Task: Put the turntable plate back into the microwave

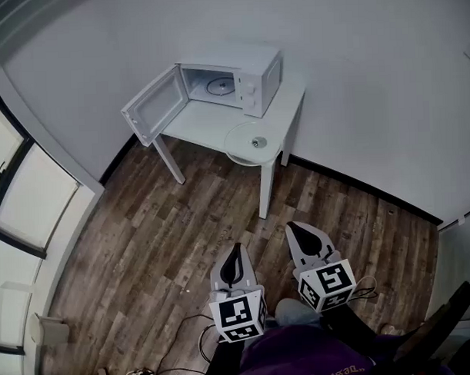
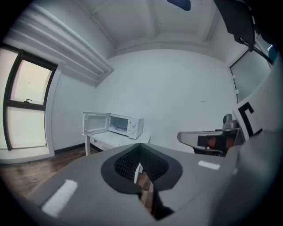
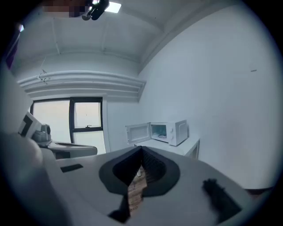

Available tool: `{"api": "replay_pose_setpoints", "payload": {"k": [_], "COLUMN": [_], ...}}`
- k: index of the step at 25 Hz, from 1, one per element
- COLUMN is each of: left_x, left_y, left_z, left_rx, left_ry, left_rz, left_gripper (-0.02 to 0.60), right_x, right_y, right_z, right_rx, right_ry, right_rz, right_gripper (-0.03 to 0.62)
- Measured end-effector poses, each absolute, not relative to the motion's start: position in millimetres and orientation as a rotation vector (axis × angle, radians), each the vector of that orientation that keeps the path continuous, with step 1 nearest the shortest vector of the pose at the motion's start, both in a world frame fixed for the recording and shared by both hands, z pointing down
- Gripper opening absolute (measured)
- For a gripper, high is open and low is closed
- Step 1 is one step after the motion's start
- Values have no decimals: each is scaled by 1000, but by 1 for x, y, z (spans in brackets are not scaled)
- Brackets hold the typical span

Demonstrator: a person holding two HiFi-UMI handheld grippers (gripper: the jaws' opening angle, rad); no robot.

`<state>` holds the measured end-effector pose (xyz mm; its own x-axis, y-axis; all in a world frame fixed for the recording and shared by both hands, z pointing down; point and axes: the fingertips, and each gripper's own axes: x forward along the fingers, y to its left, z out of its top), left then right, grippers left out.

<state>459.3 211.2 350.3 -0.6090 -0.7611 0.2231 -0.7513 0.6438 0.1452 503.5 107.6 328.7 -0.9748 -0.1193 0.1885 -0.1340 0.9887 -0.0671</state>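
Left gripper (image 1: 235,256): jaws pressed together, nothing between them. Right gripper (image 1: 302,236): likewise closed and empty. The turntable plate (image 1: 253,142) lies flat on the desk (image 1: 194,124), at its front corner, just in front of the open microwave (image 1: 243,79). The plate is straight ahead and well apart from both grippers, and neither looks clearly nearer.
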Motion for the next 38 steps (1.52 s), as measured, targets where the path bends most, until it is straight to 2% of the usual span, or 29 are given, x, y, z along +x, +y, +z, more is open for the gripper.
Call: {"api": "replay_pose_setpoints", "payload": {"k": [4, 13, 32, 38], "left_x": [452, 414, 177, 125], "left_y": [215, 201, 68, 52], "left_z": [354, 379, 389, 393], "left_rx": [1218, 1164, 946, 860], "left_ry": [-2562, -2556, -2586, -2600], "left_rz": [-183, -136, -101, -120], "left_gripper": [5, 5, 5, 5], "right_x": [494, 450, 200, 140], "right_y": [114, 89, -60, -75], "right_z": [334, 350, 360, 361], "right_rx": [197, 168, -70, -171], "right_ry": [-2933, -2925, -2885, -2881], "right_rz": [102, 107, 106, 87], "right_gripper": [0, 0, 0, 0]}}
